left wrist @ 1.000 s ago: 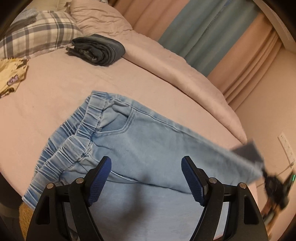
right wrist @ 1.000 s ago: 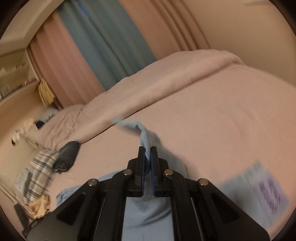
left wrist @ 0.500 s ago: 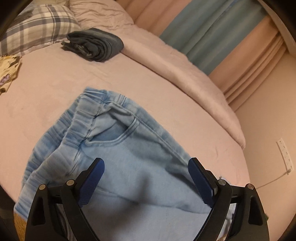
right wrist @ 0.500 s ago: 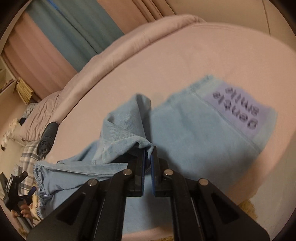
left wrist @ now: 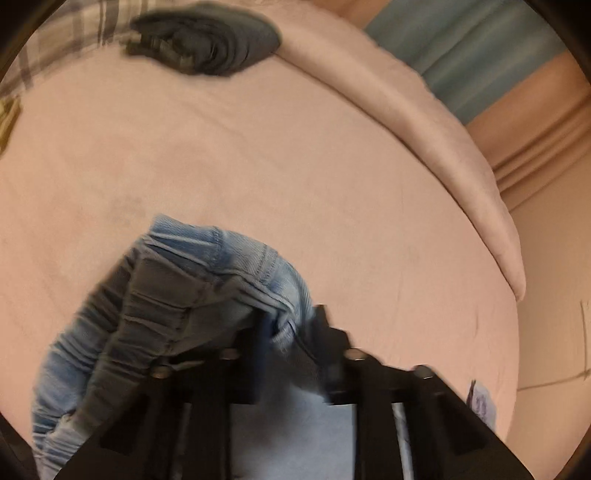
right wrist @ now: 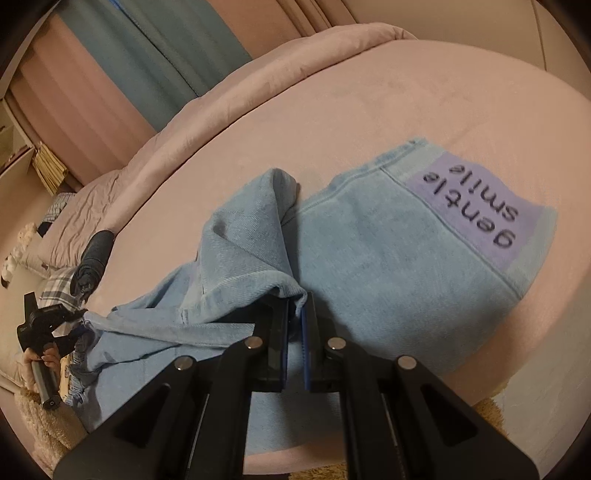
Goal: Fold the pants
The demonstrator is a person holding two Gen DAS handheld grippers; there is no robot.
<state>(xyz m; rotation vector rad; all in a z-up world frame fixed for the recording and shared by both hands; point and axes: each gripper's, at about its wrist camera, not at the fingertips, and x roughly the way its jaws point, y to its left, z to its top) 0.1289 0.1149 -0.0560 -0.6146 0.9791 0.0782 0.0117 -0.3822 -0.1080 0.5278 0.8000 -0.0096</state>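
Observation:
Light blue denim pants point(right wrist: 388, 258) lie on the pink bed, with a purple "gentle smile" patch point(right wrist: 484, 206) at the right end. My right gripper point(right wrist: 294, 314) is shut on a folded hem of a pant leg, held just above the cloth. My left gripper point(left wrist: 291, 332) is shut on the elastic waistband point(left wrist: 221, 269) and lifts it; the view is blurred. The left gripper also shows in the right wrist view point(right wrist: 79, 325) at the far left, gripping the waist end.
A folded dark grey garment point(left wrist: 207, 40) lies at the head of the bed beside a plaid pillow point(left wrist: 74, 33). A rolled pink duvet point(left wrist: 443, 147) runs along the far edge. Curtains point(right wrist: 129, 74) hang behind. A fluffy rug point(right wrist: 40, 432) lies below the bed edge.
My left gripper has gone from open over the pants to shut on the waistband and lifted it. My right gripper has brought the leg hem down over the pants.

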